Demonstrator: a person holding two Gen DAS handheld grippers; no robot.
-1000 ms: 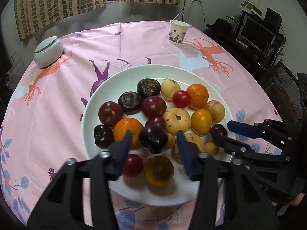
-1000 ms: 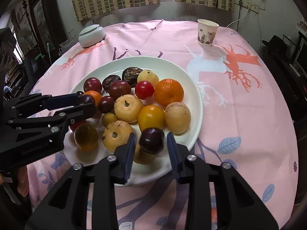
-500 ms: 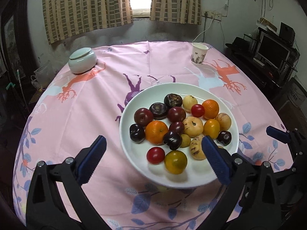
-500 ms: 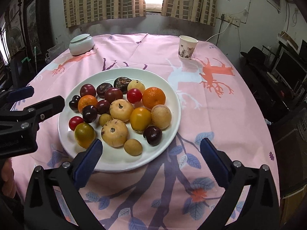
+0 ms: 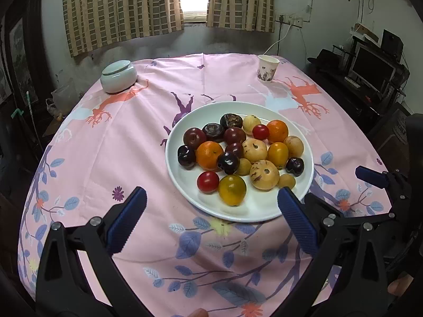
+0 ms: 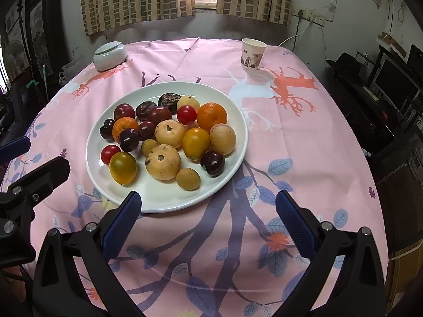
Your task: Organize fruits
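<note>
Pink printed tablecloth (image 5: 127, 142), glossy round plate (image 5: 185, 185), smooth fruits (image 5: 240, 155)

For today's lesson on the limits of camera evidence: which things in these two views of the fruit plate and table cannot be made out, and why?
- Lidded bowl, both views: the lid hides its contents.
- Paper cup, both views: its inside is hidden by its wall; the print is too small.
- Near table edge, both views: covered by the fingers and frame.
- Fruit undersides on the plate: hidden by the fruit itself.
- Left gripper, right view: cut off by the edge.
</note>
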